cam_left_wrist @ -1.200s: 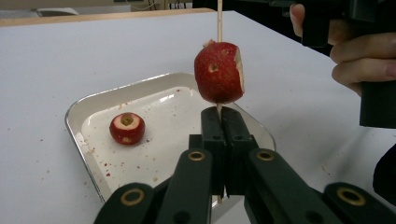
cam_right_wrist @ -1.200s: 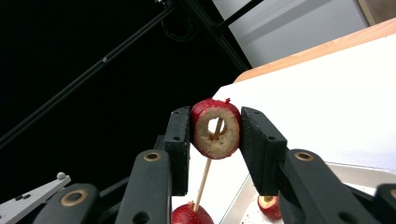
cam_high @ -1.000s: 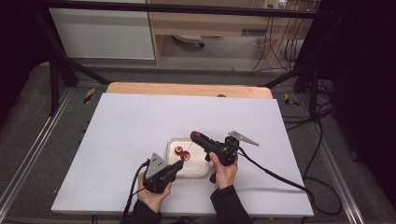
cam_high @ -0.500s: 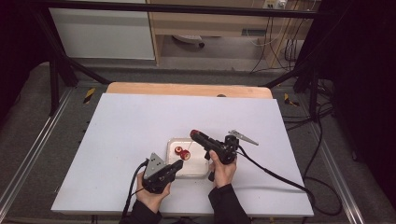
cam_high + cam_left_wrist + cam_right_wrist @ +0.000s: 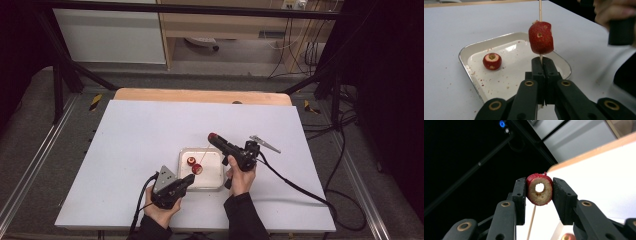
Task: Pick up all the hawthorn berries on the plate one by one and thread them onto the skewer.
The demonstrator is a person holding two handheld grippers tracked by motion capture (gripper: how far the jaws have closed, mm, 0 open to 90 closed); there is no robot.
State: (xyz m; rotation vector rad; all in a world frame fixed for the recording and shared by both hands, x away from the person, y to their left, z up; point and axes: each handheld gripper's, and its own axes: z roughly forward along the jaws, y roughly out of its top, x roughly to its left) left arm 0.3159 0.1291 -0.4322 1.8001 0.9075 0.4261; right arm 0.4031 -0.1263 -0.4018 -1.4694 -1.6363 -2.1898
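A thin wooden skewer [image 5: 540,15] stands nearly upright with my left gripper [image 5: 541,62] shut on its lower end. A red cored fruit piece [image 5: 541,37] is threaded on it just above the jaws. Another red fruit piece [image 5: 492,60] lies in the white tray [image 5: 474,47]. My right gripper [image 5: 539,190] is shut on a third red piece [image 5: 536,196], whose cored hole faces the camera, with the skewer [image 5: 532,222] just below it. In the high view the left gripper [image 5: 190,179] sits at the tray's [image 5: 212,185] near-left corner and the right gripper [image 5: 212,136] hovers over its far side.
The white table top [image 5: 125,150] ends in a wooden strip [image 5: 200,95] at the back. Black cables [image 5: 295,185] trail from both grippers toward the near edge. Metal frame rails [image 5: 30,170] run along the table's sides. Red crumbs dot the tray.
The right gripper with its fruit piece has edged slightly away from the person, along the skewer's top. The left gripper and the skewer have kept still.
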